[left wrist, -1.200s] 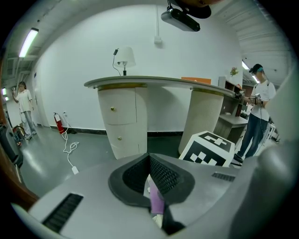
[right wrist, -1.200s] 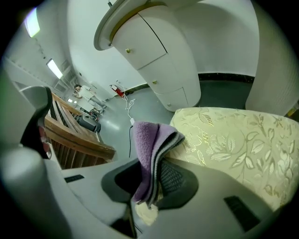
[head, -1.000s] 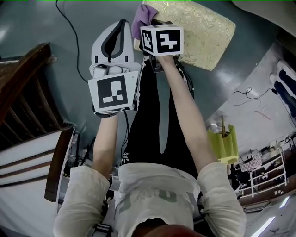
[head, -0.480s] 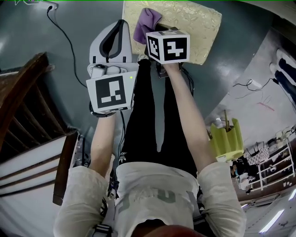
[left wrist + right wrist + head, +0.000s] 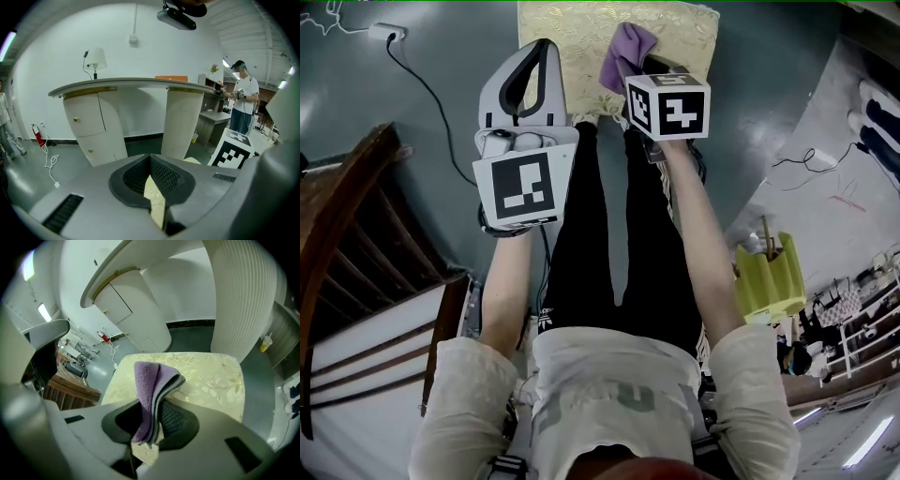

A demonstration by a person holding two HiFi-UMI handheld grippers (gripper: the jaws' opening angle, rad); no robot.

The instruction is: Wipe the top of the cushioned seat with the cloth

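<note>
Well, the right tool [image 5: 147,427] pinches the folded purple cloth [image 5: 152,385] over the cream flowery cushioned seat [image 5: 211,380]'s near edge, the empty left tool [image 5: 152,187] is closed, and hard rubbing could tug it out.

Purple cloth [image 5: 152,380] in fingers of right gripper [image 5: 151,422], over cream cushioned seat [image 5: 211,376]

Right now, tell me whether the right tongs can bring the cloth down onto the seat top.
Probably yes: the right tongs clamp the purple cloth over the cushioned seat, and nothing shows between cloth and seat.
</note>
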